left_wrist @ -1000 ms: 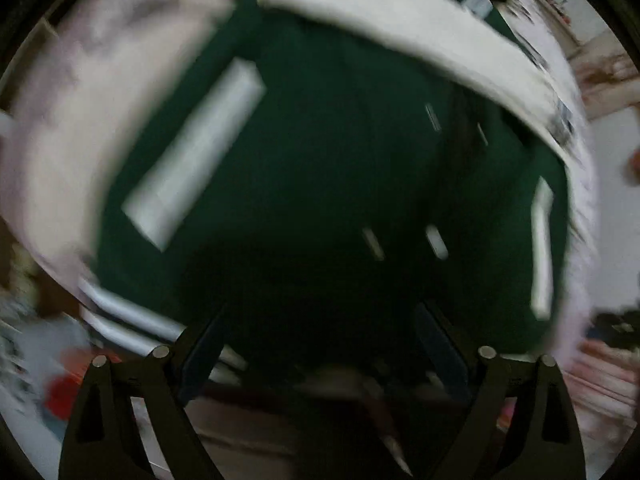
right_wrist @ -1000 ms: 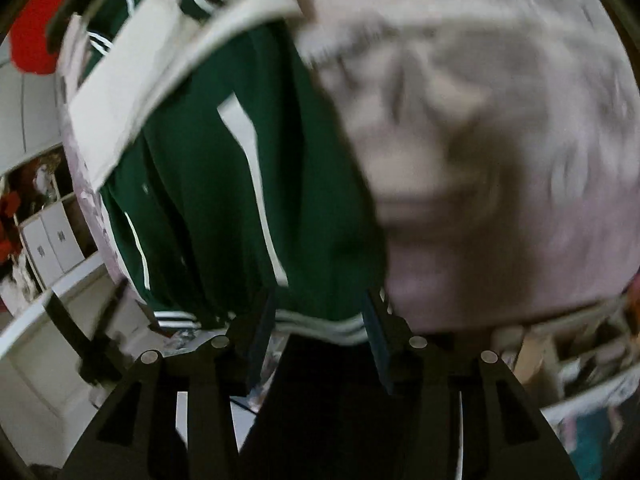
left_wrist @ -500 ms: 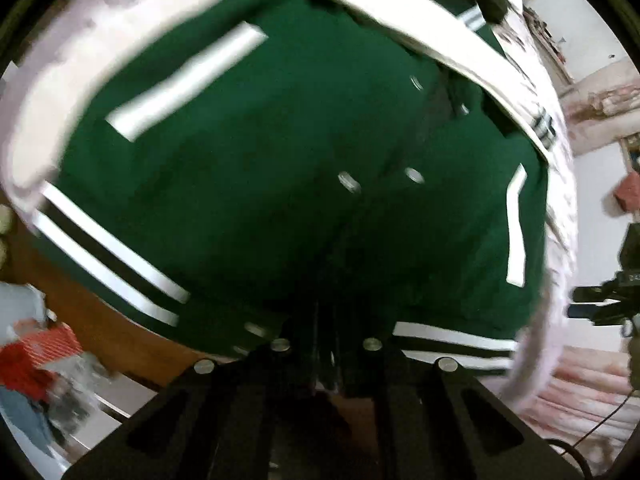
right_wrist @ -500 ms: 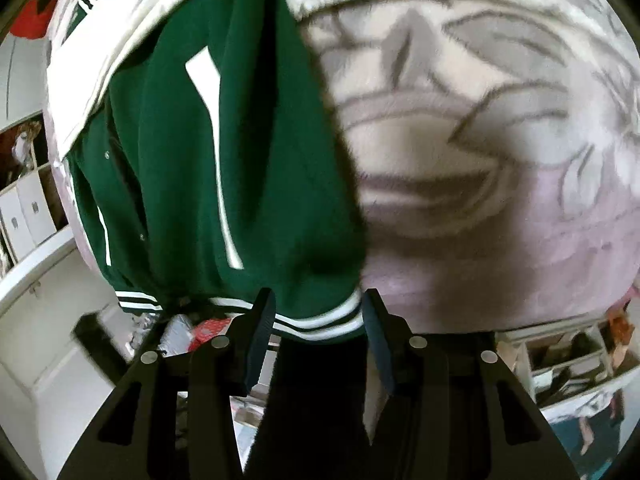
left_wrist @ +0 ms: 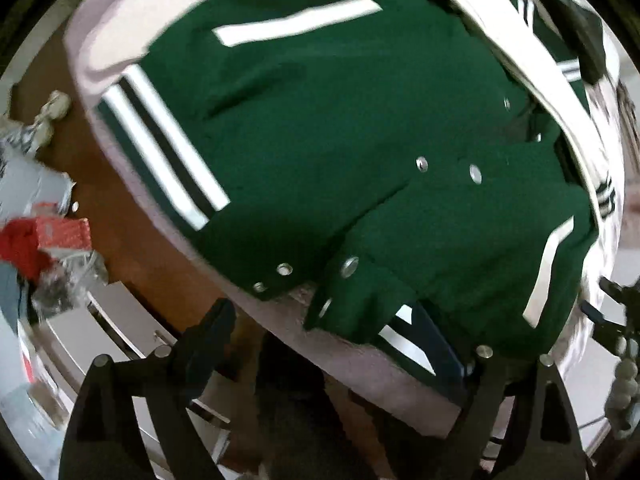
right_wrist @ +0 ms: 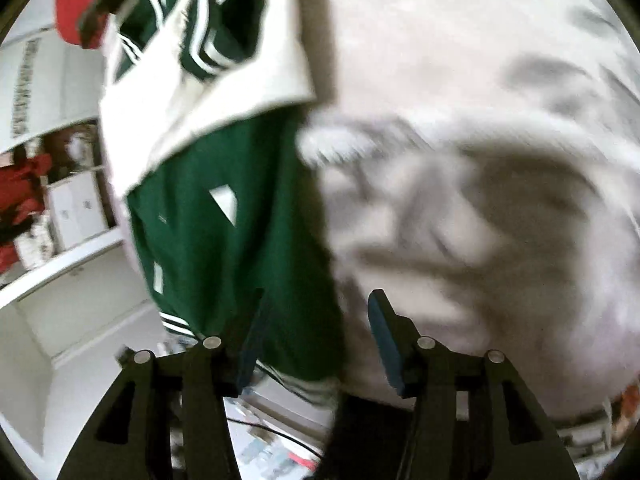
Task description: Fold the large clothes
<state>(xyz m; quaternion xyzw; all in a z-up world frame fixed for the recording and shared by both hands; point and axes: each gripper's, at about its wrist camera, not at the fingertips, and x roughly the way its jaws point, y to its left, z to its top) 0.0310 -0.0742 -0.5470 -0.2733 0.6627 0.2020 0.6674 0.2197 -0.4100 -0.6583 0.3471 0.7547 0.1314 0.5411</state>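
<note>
The green jacket point(left_wrist: 320, 140) is looking like matt, felt-like cloth with shiny metal snaps point(left_wrist: 421, 164); the blanket point(right_wrist: 480, 160), though blurred, is seeming plush.

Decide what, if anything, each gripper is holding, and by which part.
Nothing is gripped. The left gripper is opening its jaws wide above the green jacket; the right gripper is opening its jaws too, the jacket's striped hem loose between them.

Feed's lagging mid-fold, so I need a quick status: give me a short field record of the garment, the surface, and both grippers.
garment: green varsity jacket, white stripes, silver snaps, spread front up
sleeve: cream sleeve lies across its far side
surface: pale patterned blanket
left gripper: opening, jacket's hem corner between its fingers, not pinched
right gripper: opening, jacket's hem edge between its fingers
</note>
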